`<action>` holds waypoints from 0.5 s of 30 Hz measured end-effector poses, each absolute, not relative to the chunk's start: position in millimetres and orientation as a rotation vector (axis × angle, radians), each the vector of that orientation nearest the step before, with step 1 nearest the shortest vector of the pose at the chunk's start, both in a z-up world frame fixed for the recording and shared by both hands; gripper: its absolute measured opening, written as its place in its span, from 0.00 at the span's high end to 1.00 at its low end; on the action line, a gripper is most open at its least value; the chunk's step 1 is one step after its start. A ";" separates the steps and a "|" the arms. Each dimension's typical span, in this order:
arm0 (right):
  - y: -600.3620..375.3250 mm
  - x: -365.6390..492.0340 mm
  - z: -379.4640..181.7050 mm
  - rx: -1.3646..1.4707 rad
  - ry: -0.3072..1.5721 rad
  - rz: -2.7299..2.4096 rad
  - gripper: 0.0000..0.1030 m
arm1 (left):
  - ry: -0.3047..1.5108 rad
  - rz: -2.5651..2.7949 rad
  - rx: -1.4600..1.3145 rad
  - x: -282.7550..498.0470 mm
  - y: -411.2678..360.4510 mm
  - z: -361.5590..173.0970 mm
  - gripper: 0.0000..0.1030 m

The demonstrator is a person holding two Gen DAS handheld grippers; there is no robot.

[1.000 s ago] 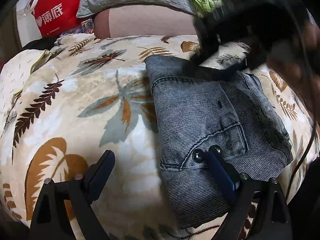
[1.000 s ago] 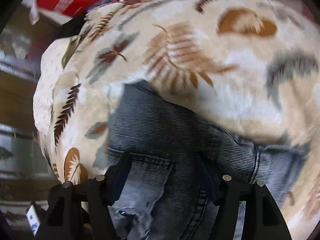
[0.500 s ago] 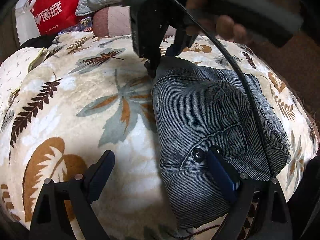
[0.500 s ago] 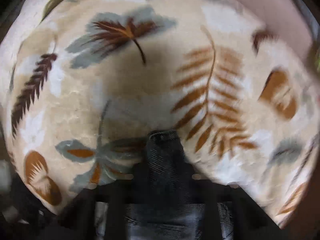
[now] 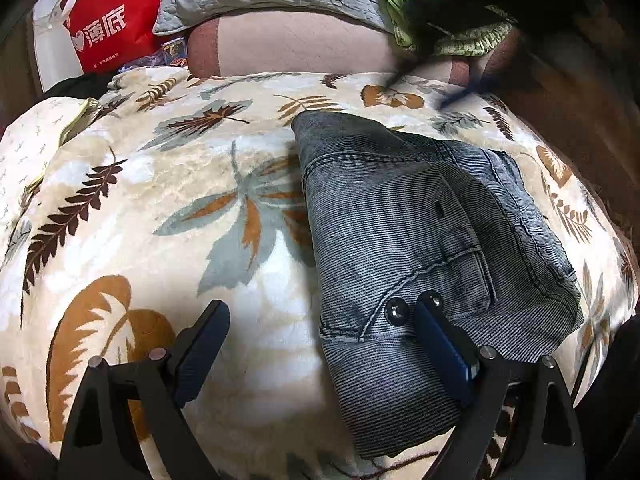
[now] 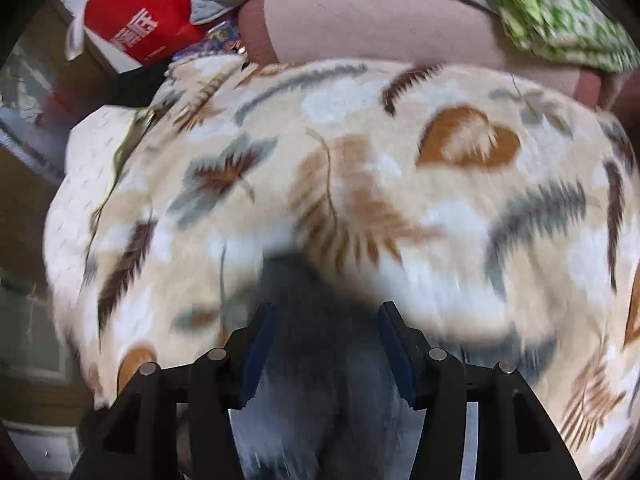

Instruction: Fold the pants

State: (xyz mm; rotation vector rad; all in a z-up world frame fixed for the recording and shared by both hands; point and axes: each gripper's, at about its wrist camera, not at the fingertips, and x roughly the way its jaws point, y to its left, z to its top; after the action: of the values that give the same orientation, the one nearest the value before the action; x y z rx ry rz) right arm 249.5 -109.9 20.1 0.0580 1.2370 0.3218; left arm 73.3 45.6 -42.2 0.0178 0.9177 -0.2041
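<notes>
Blanket, leaf-printed, beneath pants.

Pants: grey-blue washed denim, folded into a compact stack, lying flat on leaf-print blanket. Pocket seam and rivets face up; far edge possibly slightly raised.

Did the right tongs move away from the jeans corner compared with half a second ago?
Yes. The right tongs, then at the jeans far corner, are now up and rightward, blurred before the green cloth, jaws opening.
</notes>
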 end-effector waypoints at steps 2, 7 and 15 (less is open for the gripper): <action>-126.1 226.9 5.0 0.083 1.262 0.320 0.45 | 0.911 -0.201 0.019 72.1 45.7 -41.9 0.09; -171.1 195.3 -49.6 0.200 1.286 0.327 0.43 | 0.894 -0.203 -0.001 69.0 47.6 -39.3 0.09; -185.8 150.4 -6.7 0.210 1.165 0.363 0.31 | 0.801 -0.148 -0.148 57.2 77.8 -8.5 0.09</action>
State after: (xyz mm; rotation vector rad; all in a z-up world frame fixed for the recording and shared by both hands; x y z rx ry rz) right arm 150.4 -185.8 -6.7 0.2102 1.1650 0.3633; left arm 57.2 77.8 -8.5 -0.1476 0.8008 -0.1483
